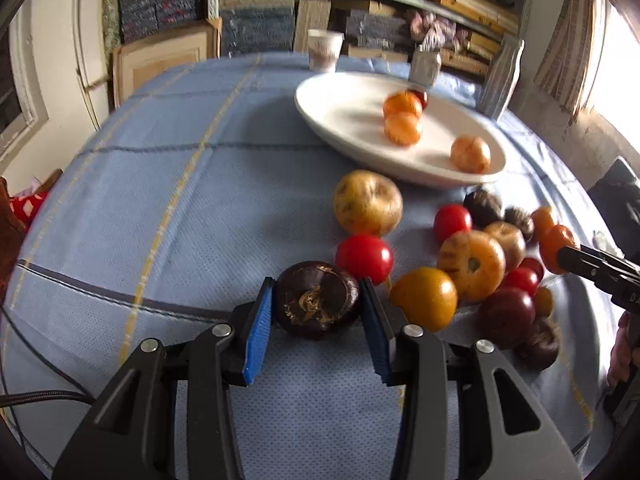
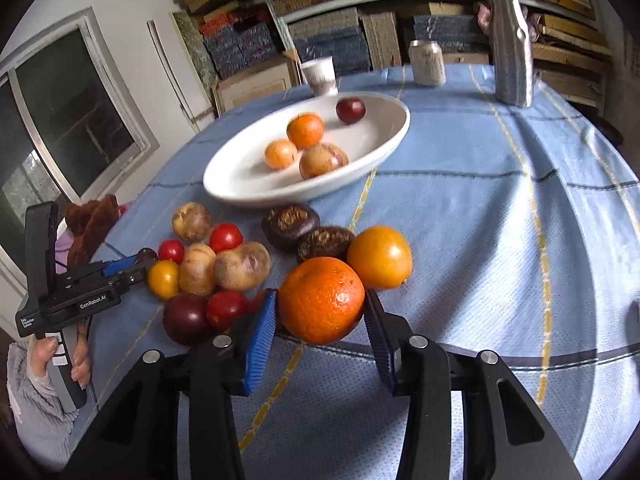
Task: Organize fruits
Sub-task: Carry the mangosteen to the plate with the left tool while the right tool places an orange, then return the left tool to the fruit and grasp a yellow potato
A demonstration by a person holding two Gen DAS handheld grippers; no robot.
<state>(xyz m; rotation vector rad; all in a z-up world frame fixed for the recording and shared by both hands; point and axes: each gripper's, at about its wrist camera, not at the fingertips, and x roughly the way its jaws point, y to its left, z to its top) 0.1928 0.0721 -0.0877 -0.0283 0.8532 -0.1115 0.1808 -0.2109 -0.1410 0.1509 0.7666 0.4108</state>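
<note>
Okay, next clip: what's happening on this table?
A person is sorting fruit with a handheld gripper in each hand. The left gripper is shut on a dark purple fruit; the right gripper is closed around an orange. Four fruits already sit in the white dish; most of the pile remains on the blue tablecloth.

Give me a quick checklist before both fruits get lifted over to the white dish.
1. Left gripper has its fruit: ok, blue fingers sit against both sides of the dark purple fruit.
2. Right gripper has its fruit: ok, the orange sits between the fingers, both touching it.
3. Neighbours clear of the orange: not ok, a smoother yellow-orange fruit touches it.
4. Room in the white dish: ok, its near end is bare.
5. Path to the dish: cannot tell, loose fruit lies between.
</note>
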